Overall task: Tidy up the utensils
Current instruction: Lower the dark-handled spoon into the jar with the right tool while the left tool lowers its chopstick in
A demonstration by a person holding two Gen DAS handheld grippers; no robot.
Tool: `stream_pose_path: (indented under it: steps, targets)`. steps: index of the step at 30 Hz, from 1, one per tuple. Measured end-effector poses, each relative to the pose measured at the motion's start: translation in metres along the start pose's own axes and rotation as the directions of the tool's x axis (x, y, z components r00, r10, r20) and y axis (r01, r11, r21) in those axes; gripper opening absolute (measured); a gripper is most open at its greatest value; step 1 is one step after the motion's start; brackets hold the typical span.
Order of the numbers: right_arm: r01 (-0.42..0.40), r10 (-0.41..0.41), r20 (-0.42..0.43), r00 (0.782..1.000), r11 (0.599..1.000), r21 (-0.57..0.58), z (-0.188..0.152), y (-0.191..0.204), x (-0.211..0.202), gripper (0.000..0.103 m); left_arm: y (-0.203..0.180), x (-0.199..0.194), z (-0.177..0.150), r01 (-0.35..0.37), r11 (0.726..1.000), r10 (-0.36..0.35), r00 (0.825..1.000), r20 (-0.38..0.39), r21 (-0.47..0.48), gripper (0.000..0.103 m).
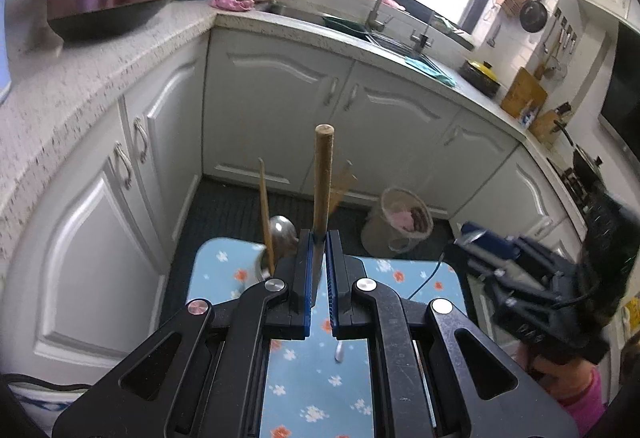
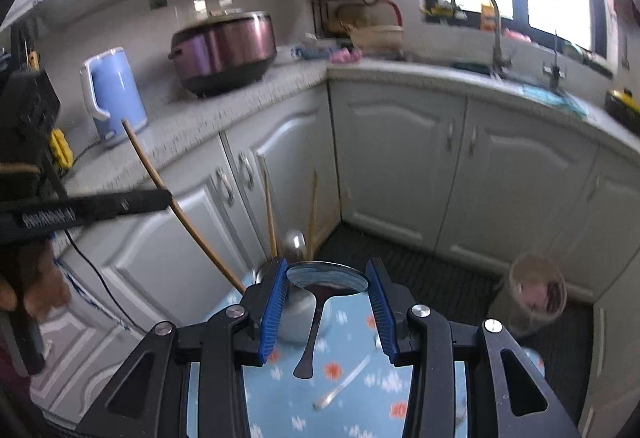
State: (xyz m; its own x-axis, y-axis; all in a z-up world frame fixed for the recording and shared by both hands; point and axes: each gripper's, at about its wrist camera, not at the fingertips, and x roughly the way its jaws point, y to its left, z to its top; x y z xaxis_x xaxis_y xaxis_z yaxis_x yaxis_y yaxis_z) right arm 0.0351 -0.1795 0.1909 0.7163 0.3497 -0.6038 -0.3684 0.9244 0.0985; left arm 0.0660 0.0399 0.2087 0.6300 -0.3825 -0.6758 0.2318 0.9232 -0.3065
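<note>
In the left wrist view my left gripper (image 1: 319,238) is shut on a wooden chopstick (image 1: 323,174) that sticks up past its pads. Below it, a metal utensil cup (image 1: 262,266) on the blue floral table (image 1: 316,378) holds a spoon and other chopsticks. My right gripper (image 2: 327,270) is shut on the bowl of a metal spoon (image 2: 320,286), whose handle hangs down. The cup (image 2: 298,318) stands just beyond its left pad. The left gripper (image 2: 168,198) with its chopstick (image 2: 148,162) shows at the left. Another spoon (image 2: 344,386) lies on the cloth. The right gripper (image 1: 472,238) appears blurred at the right.
White cabinets (image 1: 280,110) and a speckled counter (image 1: 80,78) wrap around the table. On the counter stand a purple rice cooker (image 2: 224,50) and a blue kettle (image 2: 114,94); a sink tap (image 2: 496,26) is further back. A waste bin (image 1: 400,222) stands on the dark floor.
</note>
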Motion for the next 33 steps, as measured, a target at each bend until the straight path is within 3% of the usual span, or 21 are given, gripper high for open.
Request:
stream_pose_path:
  steps: [5, 9, 21, 28, 33]
  targets:
    - [0.002, -0.002, 0.015, 1.000, 1.000, -0.020, 0.035, 0.012, 0.029, 0.039, 0.013, 0.018, 0.015, -0.043, 0.999, 0.043, 0.999, 0.003, -0.012, 0.005]
    - [-0.006, 0.005, -0.006, 1.000, 1.000, -0.023, 0.043, 0.022, 0.064, 0.039, 0.025, 0.038, 0.014, -0.062, 0.998, 0.061, 0.998, -0.018, -0.031, 0.005]
    - [-0.014, 0.017, -0.169, 0.986, 1.000, 0.017, -0.006, 0.016, 0.159, 0.039, 0.035, 0.094, -0.017, -0.089, 0.995, 0.084, 0.989, -0.119, -0.039, 0.005]
    - [-0.024, 0.044, -0.236, 0.971, 0.996, 0.087, -0.029, 0.005, 0.185, 0.039, 0.041, 0.111, -0.033, -0.107, 0.992, 0.098, 0.986, -0.134, -0.063, 0.005]
    - [-0.033, 0.055, -0.219, 0.974, 0.994, 0.103, -0.034, 0.003, 0.181, 0.043, 0.047, 0.115, -0.037, -0.108, 0.991, 0.095, 0.985, -0.144, -0.084, 0.007]
